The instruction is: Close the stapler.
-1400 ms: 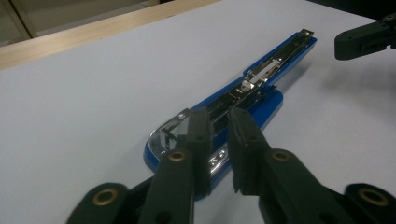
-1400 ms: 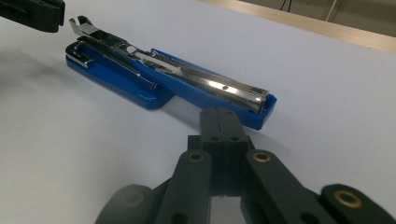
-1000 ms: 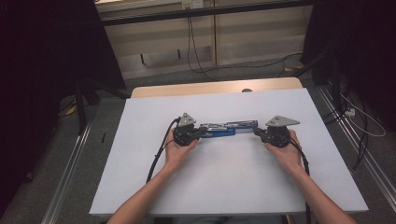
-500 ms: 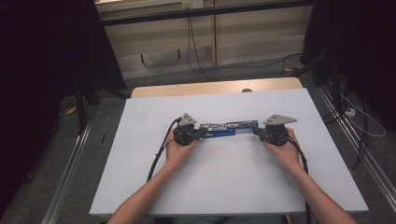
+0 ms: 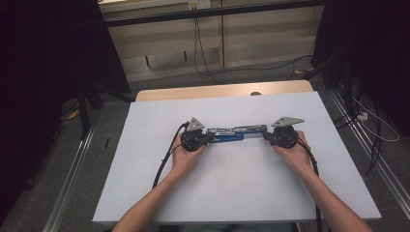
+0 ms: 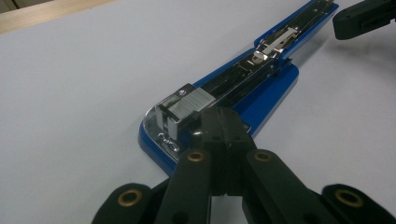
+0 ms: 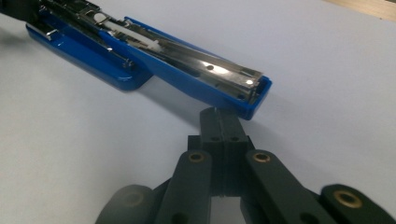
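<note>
A blue stapler (image 5: 236, 133) lies folded open and flat across the middle of the white tabletop (image 5: 232, 193), its metal staple channel facing up. In the left gripper view my left gripper (image 6: 223, 122) is shut, its tips resting at the stapler's (image 6: 261, 88) clear front end beside a block of staples (image 6: 194, 102). My right gripper (image 7: 219, 120) is shut too, with its tips against the end of the stapler's (image 7: 187, 65) opened blue arm. From above, the left gripper (image 5: 209, 137) and right gripper (image 5: 266, 137) face each other at the stapler's two ends.
The white board sits on a wooden table whose far edge (image 5: 217, 91) shows behind it. Metal rails (image 5: 72, 169) run along both sides on the floor, with cables (image 5: 372, 125) at the right. A black cable (image 5: 164, 159) trails from the left gripper.
</note>
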Demonstrator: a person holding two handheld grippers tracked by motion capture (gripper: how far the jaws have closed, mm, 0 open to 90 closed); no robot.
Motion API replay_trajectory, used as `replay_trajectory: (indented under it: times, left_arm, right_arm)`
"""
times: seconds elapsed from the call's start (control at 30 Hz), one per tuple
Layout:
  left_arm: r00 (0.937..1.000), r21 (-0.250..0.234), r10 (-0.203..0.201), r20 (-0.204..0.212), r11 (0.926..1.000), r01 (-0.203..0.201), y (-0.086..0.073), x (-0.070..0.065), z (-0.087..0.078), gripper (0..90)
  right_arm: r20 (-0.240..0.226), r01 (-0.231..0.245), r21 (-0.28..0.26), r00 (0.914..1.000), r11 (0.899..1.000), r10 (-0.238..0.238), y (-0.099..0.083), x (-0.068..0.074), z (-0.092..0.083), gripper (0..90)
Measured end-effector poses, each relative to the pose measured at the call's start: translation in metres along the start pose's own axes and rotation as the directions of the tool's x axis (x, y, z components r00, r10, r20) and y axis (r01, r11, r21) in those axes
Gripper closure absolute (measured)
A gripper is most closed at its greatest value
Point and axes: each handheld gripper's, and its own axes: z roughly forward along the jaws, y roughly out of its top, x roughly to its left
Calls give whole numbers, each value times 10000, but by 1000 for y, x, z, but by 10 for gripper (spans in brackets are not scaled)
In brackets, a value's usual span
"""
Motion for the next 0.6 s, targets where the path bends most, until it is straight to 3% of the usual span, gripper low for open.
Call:
replay_trajectory:
  times: [0.07, 0.27, 0.6]
  left_arm:
    - [9999, 17, 142, -65, 9999, -142, 0, -1, 0, 900]
    - [10000, 11, 72, 63, 10000, -72, 0, 0, 0, 900]
    - [9999, 28, 103, 32, 9999, -103, 0, 0, 0, 900]
  right_arm:
    - [158, 5, 35, 9999, 10000, -5, -1, -1, 0, 900]
    - [225, -120, 295, 9997, 9995, 113, -3, -3, 3, 900]
    - [455, 252, 606, 9986, 9978, -280, 0, 1, 8, 900]
